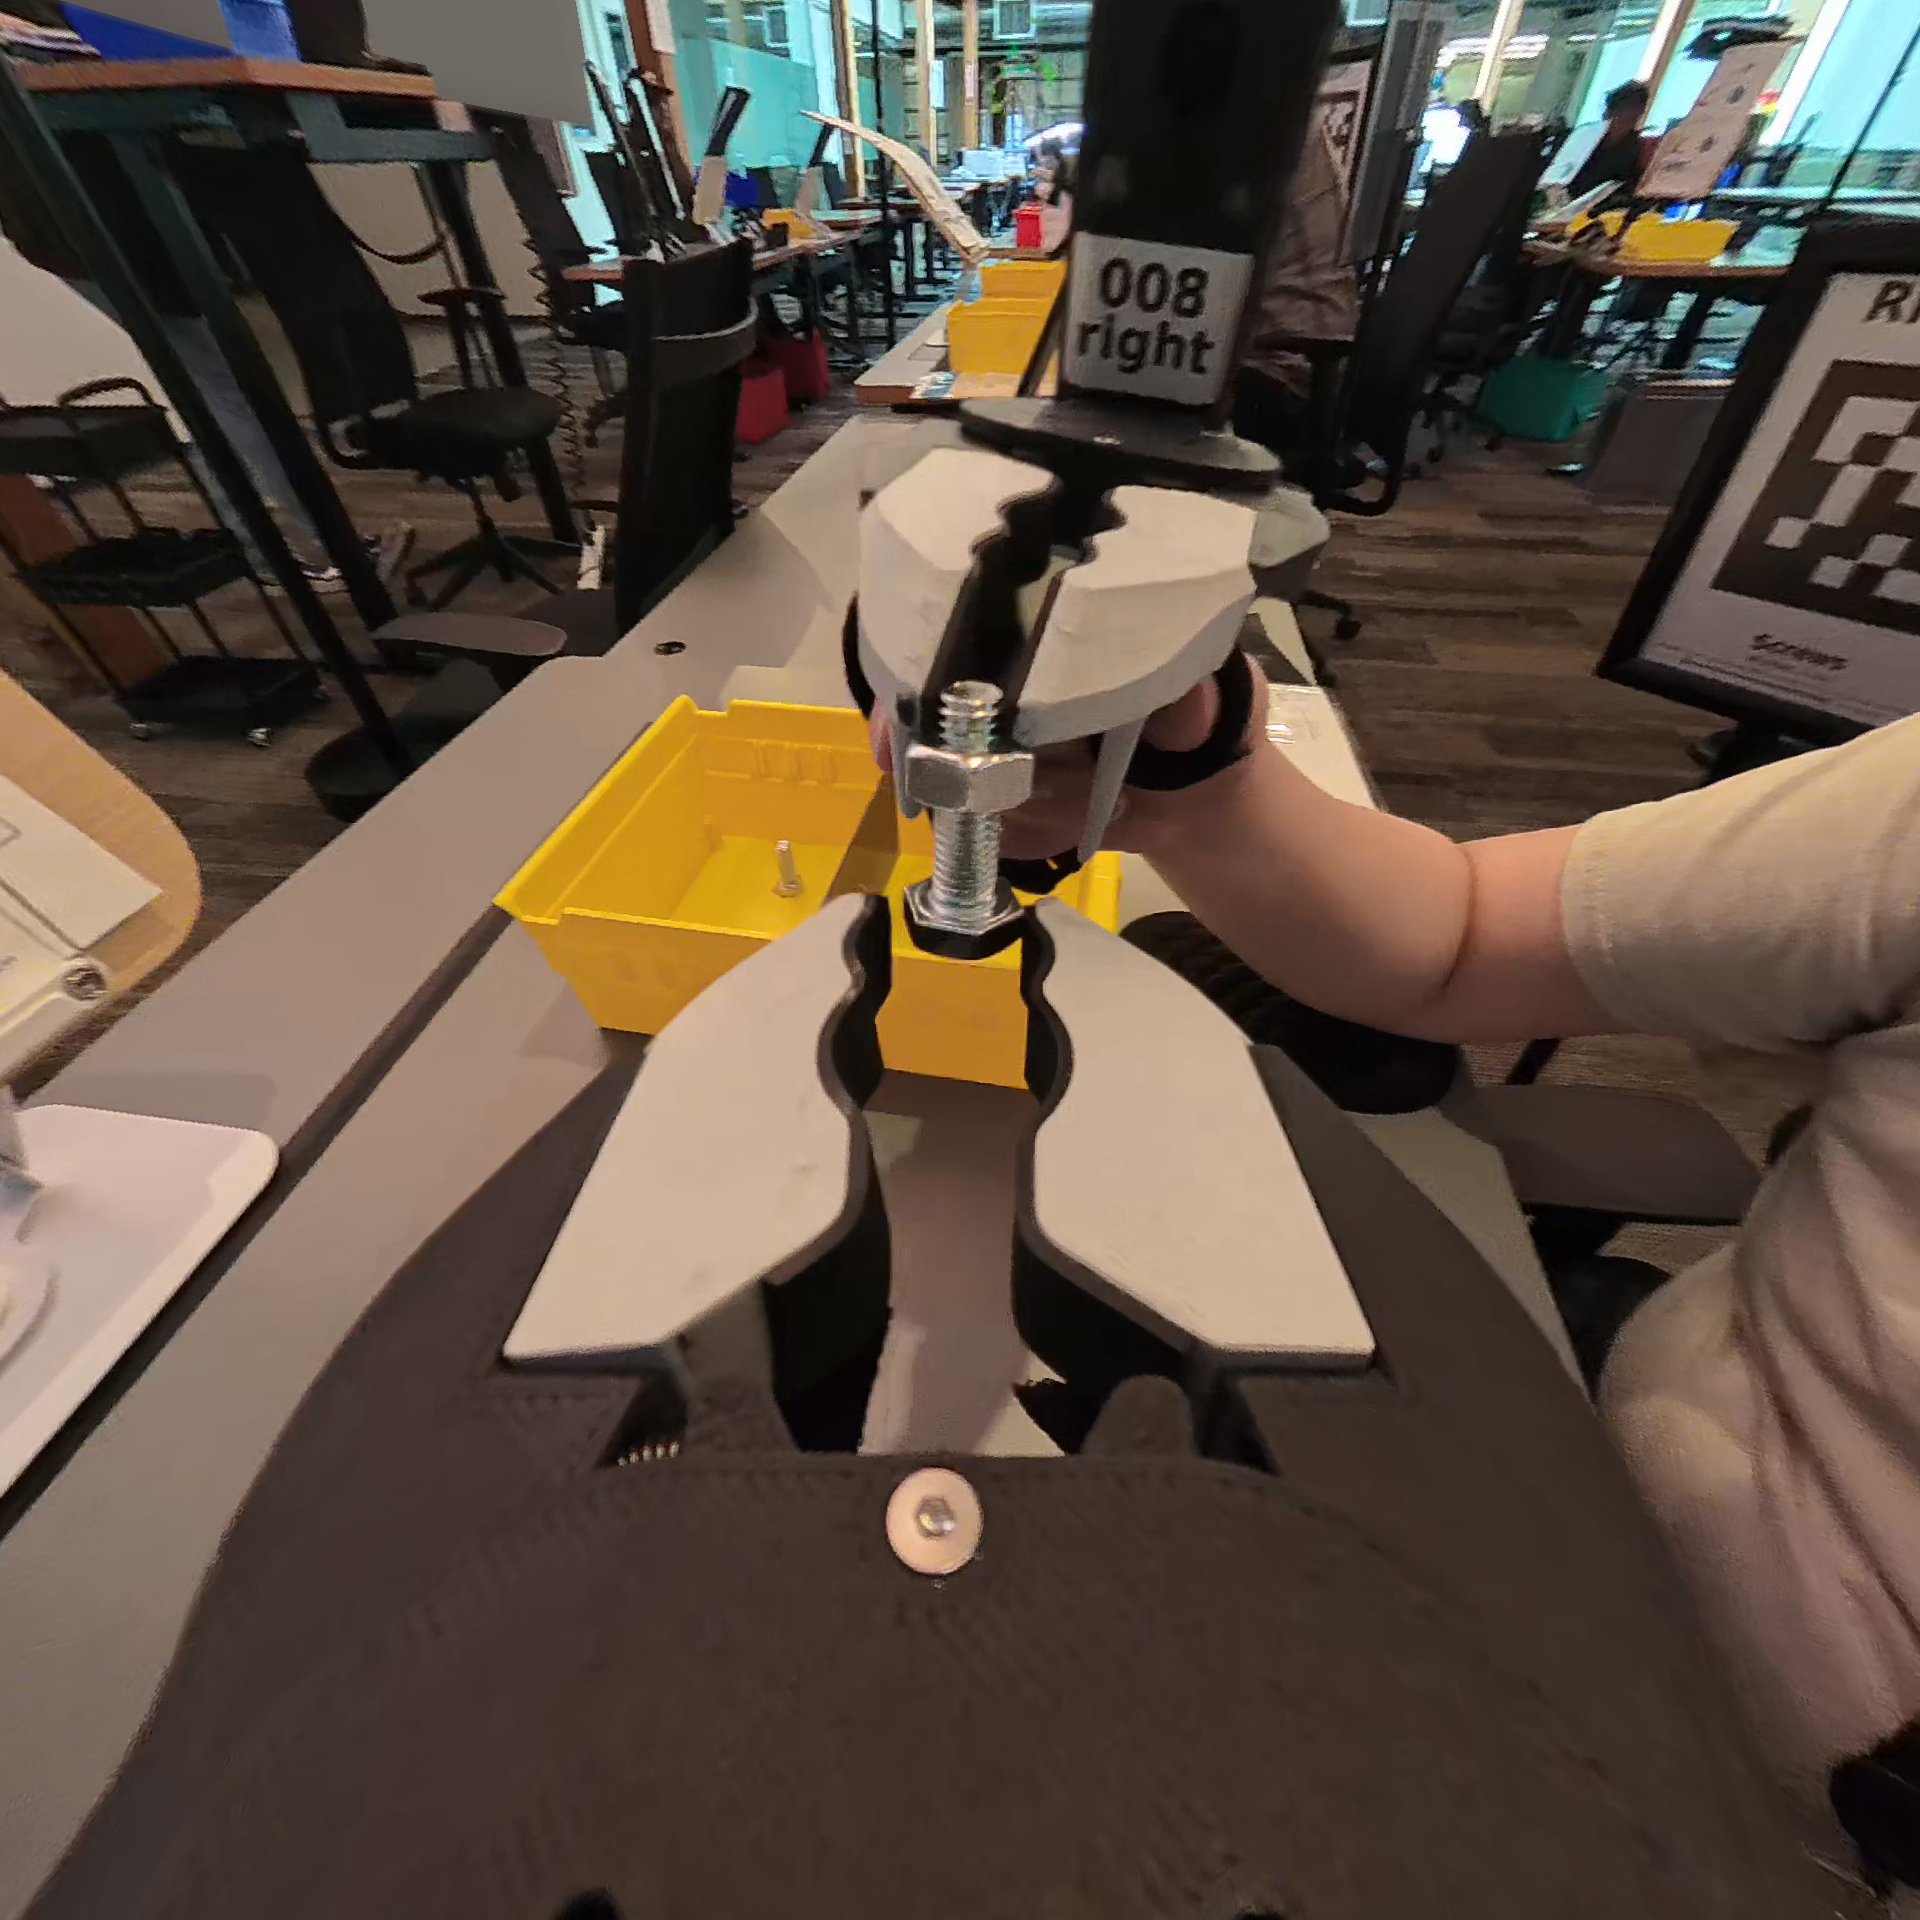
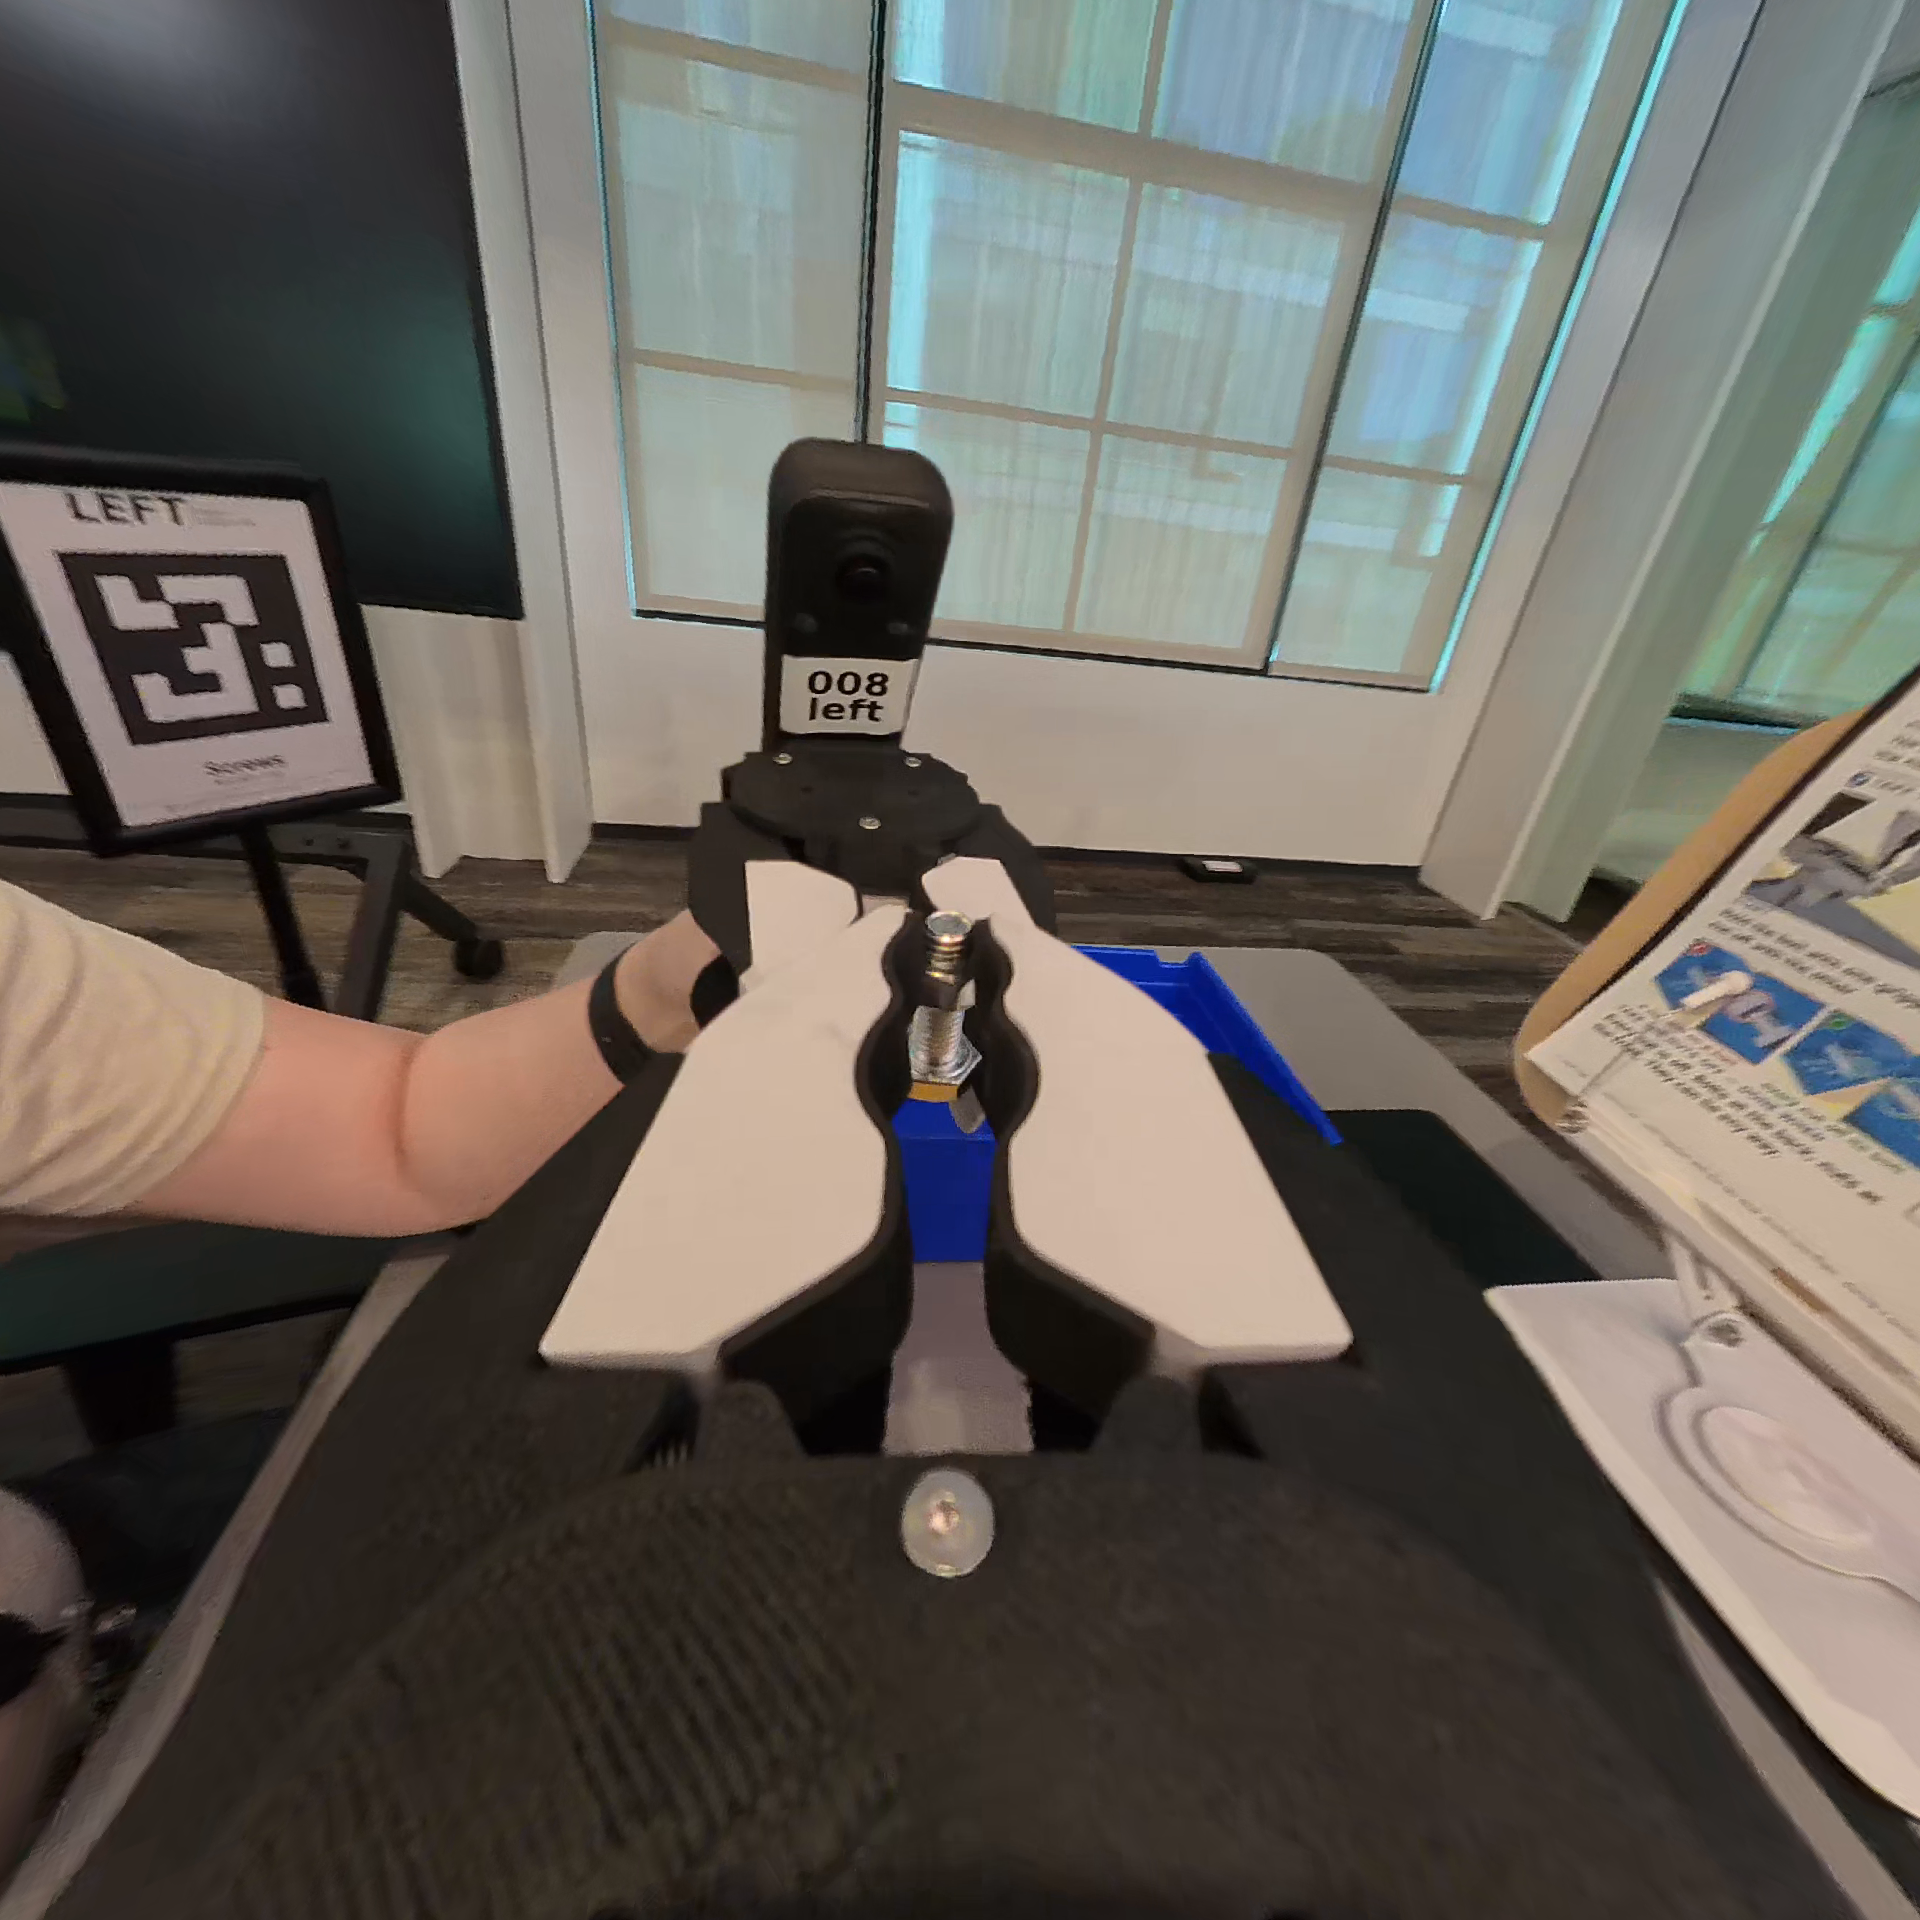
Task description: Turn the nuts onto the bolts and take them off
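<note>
A silver bolt (image 1: pixel 964 852) stands upright, threaded end up. My left gripper (image 1: pixel 958 920) is shut on its hex head at the fingertips. A silver hex nut (image 1: pixel 968 779) sits partway down the thread. My right gripper (image 1: pixel 1006 784) comes from the opposite side, held by a hand, and closes around the nut. In the right wrist view the bolt (image 2: pixel 940 1039) and nut (image 2: pixel 941 1000) sit in the scalloped gap of my right gripper (image 2: pixel 943 940). The left gripper's fingers (image 2: pixel 795 914) show behind; their tips are hidden.
A yellow bin (image 1: pixel 623 935) stands on the grey table (image 1: pixel 364 987) just beyond the bolt, with a small bolt (image 1: pixel 787 868) inside. A blue bin (image 2: pixel 1236 1029) lies under the grippers. A booklet on a stand (image 2: pixel 1714 1039) is at the right. The person's arm (image 1: pixel 1351 935) reaches across. My right fingertips sit around 5 cm from my left ones.
</note>
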Action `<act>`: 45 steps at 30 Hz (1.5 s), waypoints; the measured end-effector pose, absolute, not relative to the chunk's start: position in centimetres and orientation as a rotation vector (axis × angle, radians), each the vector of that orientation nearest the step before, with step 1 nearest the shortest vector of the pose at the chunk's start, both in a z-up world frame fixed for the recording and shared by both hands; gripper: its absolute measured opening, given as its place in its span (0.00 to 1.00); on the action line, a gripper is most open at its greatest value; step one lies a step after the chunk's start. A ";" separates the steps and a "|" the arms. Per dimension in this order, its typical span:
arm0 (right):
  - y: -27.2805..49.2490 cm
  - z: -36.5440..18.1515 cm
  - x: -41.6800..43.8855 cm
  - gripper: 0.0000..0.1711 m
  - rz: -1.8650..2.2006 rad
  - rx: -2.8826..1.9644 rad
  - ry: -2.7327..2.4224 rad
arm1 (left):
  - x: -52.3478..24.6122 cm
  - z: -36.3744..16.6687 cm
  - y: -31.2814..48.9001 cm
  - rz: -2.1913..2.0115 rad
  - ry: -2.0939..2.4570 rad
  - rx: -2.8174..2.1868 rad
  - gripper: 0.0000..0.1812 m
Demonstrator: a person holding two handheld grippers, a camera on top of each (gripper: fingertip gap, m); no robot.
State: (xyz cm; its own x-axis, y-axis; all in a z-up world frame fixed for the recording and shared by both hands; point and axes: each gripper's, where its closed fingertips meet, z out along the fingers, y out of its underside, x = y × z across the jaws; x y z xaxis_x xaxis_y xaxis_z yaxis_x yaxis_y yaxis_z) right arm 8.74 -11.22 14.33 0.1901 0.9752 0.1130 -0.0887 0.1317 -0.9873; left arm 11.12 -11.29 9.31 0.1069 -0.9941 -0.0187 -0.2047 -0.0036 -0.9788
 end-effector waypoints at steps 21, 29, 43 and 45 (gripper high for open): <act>-11.0 14.8 8.7 0.05 0.950 -1.129 -1.013 | 11.2 9.9 -11.2 -0.961 1.225 -1.347 0.15; -11.0 14.5 8.6 0.06 0.940 -1.140 -1.028 | 10.9 10.0 -10.5 -0.969 1.176 -1.382 0.20; -10.9 14.1 8.3 0.06 0.937 -1.152 -1.041 | 11.2 9.0 -11.1 -1.049 1.240 -1.396 0.37; -10.9 14.1 8.3 0.06 0.929 -1.150 -1.040 | 11.4 9.1 -11.1 -1.049 1.231 -1.385 0.34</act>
State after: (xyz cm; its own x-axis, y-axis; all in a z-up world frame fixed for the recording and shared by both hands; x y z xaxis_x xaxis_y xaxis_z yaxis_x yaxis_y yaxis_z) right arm 8.29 -10.90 14.13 0.2652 0.9515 0.1558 -0.0480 0.1744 -0.9835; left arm 11.37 -11.11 9.10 0.1172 -0.9931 -0.0005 -0.1577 -0.0181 -0.9873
